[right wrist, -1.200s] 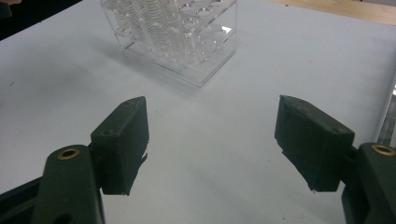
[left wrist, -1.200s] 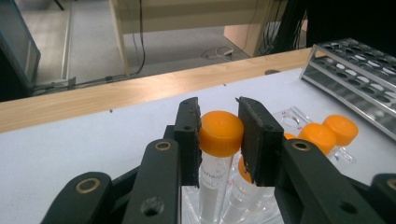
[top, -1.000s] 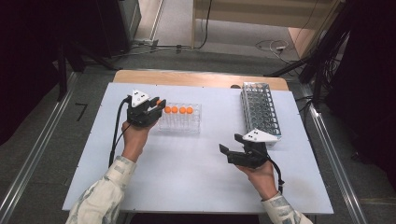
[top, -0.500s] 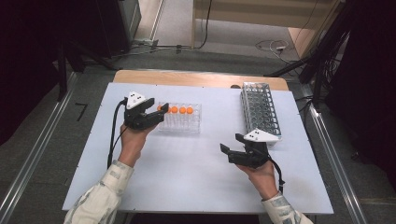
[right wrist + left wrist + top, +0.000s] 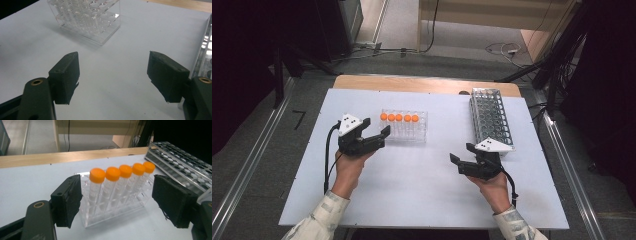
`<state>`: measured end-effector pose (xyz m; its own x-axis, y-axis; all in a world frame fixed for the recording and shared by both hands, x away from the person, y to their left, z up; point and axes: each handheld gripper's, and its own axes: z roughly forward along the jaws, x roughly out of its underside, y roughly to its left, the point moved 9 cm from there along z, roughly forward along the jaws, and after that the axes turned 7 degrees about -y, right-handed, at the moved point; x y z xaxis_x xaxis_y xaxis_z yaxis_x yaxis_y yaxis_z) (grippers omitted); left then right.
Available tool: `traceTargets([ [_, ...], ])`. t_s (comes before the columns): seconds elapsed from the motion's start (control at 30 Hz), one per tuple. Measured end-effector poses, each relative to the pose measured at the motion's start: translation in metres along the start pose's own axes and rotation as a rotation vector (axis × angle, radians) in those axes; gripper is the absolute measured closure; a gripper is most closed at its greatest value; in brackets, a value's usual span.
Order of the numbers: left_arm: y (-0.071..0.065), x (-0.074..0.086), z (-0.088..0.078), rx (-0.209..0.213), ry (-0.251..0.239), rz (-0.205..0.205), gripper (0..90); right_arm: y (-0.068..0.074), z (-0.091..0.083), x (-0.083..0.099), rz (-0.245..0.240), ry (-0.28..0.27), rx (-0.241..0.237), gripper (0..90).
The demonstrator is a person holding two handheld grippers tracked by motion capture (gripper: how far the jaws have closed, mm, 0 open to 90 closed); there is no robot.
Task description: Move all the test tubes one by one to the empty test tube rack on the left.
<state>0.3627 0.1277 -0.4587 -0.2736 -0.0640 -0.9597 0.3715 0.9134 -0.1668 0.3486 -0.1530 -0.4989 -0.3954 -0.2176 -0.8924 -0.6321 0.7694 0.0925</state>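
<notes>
A clear plastic rack [image 5: 412,134] stands at the table's middle back, with several orange-capped tubes [image 5: 399,117] upright along its far row. My left gripper [image 5: 377,128] hovers just left of and nearer than the rack, pointing at it. Its jaws have just been opening and stand apart with nothing between them. In the left gripper view the tubes [image 5: 113,173] stand in a line a little beyond the open left gripper [image 5: 117,201]. My right gripper [image 5: 460,154] is held open over the bare table at the near right, empty, as the right gripper [image 5: 113,77] view confirms.
A long metal tube rack [image 5: 489,117] lies along the table's right side, close beside the right hand; its edge [image 5: 206,57] shows in the right gripper view. The white tabletop [image 5: 412,190] ends at a wooden strip [image 5: 422,84] at the back.
The left gripper has drawn back from the clear rack's left end toward the near left, and its jaws have gone from shut to open. The right hand has stayed in place.
</notes>
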Motion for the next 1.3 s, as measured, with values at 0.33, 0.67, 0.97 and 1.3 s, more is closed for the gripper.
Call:
traceTargets([
  [0.33, 0.006, 0.026, -0.017, -0.019, 0.030, -0.003, 23.0, -0.011, -0.008, 0.003, 0.015, -0.006, 0.023, 24.5],
  [0.67, 0.009, 0.039, -0.031, -0.040, 0.039, 0.004, 21.7, -0.025, -0.018, 0.006, 0.032, -0.020, 0.049, 24.5],
  [0.97, 0.021, 0.052, -0.045, -0.093, 0.036, 0.007, 21.7, -0.036, -0.028, 0.011, 0.052, -0.029, 0.072, 24.5],
  [1.3, 0.032, 0.060, -0.055, -0.128, 0.037, 0.010, 20.9, -0.046, -0.036, 0.017, 0.058, -0.025, 0.099, 24.5],
])
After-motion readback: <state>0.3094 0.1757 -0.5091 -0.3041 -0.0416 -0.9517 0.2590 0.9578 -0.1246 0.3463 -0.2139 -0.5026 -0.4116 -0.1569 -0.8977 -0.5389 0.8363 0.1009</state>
